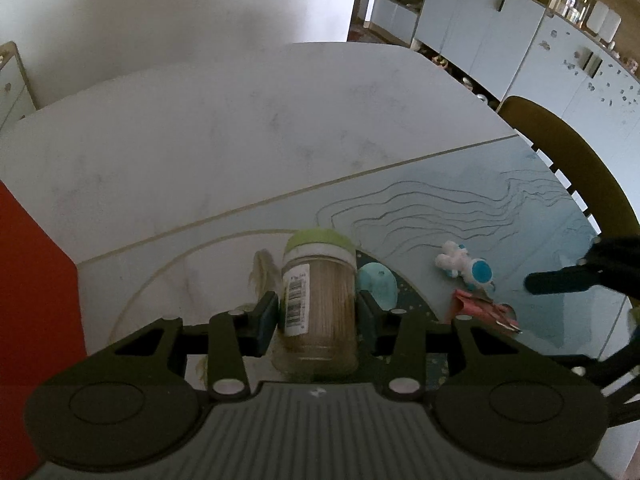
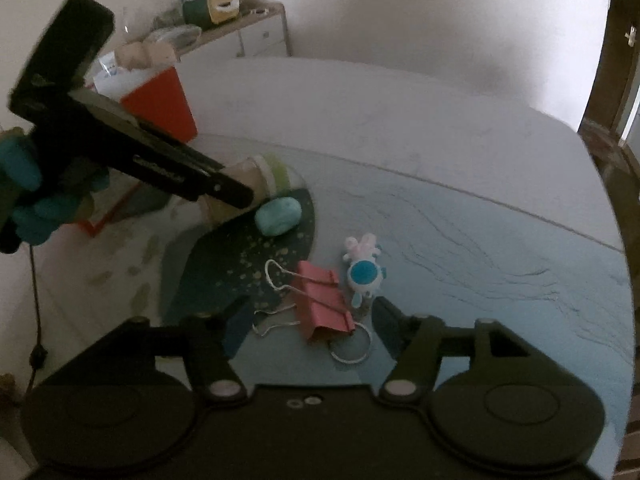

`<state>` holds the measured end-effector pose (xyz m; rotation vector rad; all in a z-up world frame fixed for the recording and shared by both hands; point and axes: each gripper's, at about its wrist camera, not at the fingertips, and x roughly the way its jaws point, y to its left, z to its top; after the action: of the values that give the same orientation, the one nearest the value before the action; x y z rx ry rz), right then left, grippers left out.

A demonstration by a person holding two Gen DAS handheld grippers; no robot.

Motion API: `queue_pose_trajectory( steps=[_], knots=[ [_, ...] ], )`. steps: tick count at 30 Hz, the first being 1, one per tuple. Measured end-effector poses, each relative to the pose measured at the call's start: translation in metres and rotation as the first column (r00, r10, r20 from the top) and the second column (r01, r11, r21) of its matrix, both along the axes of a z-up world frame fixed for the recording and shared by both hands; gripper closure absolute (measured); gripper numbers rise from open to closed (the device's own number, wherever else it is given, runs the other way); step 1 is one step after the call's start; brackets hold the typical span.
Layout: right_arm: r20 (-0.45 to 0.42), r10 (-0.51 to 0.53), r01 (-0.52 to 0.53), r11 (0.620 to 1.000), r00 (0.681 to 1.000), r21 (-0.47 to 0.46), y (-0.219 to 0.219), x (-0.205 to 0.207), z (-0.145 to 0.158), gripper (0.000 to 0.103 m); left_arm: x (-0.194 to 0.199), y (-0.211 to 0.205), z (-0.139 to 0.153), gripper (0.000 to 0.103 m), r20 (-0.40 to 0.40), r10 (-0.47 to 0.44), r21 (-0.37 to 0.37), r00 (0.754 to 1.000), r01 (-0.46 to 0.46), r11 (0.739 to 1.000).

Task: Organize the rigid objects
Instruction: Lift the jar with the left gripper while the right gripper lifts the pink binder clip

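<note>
The left tool (image 1: pixel 316 312) is clamped on a clear jar of toothpicks (image 1: pixel 318 300) with a pale green lid (image 1: pixel 320 240) and a barcode label; one pad presses each side of the jar, which leans away from the tool. Just beside the jar, a small turquoise lump (image 2: pixel 279 216) lies on the dark speckled patch of the mat (image 2: pixel 480 260) covering the bench (image 1: pixel 220 140).

The right tool (image 2: pixel 308 322) hangs low over the mat with its fingers spread wide, gripping nothing. Between them lies a pink binder clip (image 2: pixel 324 304) with its wire handles folded out. Touching the clip's far side is a small white-and-blue toy figure keychain (image 2: pixel 363 270), whose metal ring (image 2: pixel 351 346) rests at the clip's near end. A red box (image 2: pixel 160 100) stands further back on the bench, behind the left tool.
</note>
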<state>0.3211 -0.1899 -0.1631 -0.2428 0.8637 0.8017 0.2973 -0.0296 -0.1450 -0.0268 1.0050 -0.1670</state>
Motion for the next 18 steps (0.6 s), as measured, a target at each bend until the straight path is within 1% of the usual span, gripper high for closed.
queue_pose_trajectory(
  steps=[3,8,10,12,13,14,15,16,18],
  knots=[
    [-0.031,-0.018,0.018,1.000,0.999,0.013,0.005,0.008,-0.006,0.039,0.000,0.000,-0.003,0.061,0.001,0.004,-0.007,1.000,-0.004,1.000],
    [-0.109,-0.061,0.064,0.998,0.992,0.022,0.004,0.020,-0.017,0.045,0.002,0.003,-0.004,0.061,0.005,0.013,-0.028,1.000,-0.013,1.000],
    [-0.118,-0.070,0.074,0.997,0.991,0.035,0.004,0.022,-0.018,0.046,0.003,0.003,-0.004,0.061,0.006,0.016,-0.032,1.000,-0.016,0.999],
    [-0.117,-0.073,0.077,0.996,0.990,0.036,0.004,0.021,-0.017,0.049,0.004,0.002,-0.006,0.061,-0.001,0.018,-0.035,1.000,-0.018,0.999],
    [-0.115,-0.075,0.080,0.996,0.990,0.034,0.005,0.021,-0.016,0.054,0.005,0.000,-0.007,0.061,-0.003,0.020,-0.028,1.000,-0.020,0.999],
    [-0.112,-0.081,0.085,0.996,0.990,0.026,0.005,0.020,-0.016,0.064,0.005,-0.001,-0.007,0.061,-0.001,0.023,-0.022,1.000,-0.023,1.000],
    [-0.113,-0.085,0.088,0.996,0.990,0.022,0.006,0.020,-0.015,0.069,0.005,-0.001,-0.007,0.061,0.000,0.027,-0.020,1.000,-0.027,0.999],
    [-0.120,-0.086,0.089,0.996,0.989,0.024,0.007,0.019,-0.015,0.072,0.005,-0.001,-0.007,0.061,-0.002,0.033,-0.023,0.999,-0.033,0.999],
    [-0.121,-0.087,0.091,0.996,0.989,0.025,0.007,0.017,-0.015,0.073,0.005,-0.002,-0.007,0.061,-0.003,0.041,-0.024,0.999,-0.041,0.999]
  ],
)
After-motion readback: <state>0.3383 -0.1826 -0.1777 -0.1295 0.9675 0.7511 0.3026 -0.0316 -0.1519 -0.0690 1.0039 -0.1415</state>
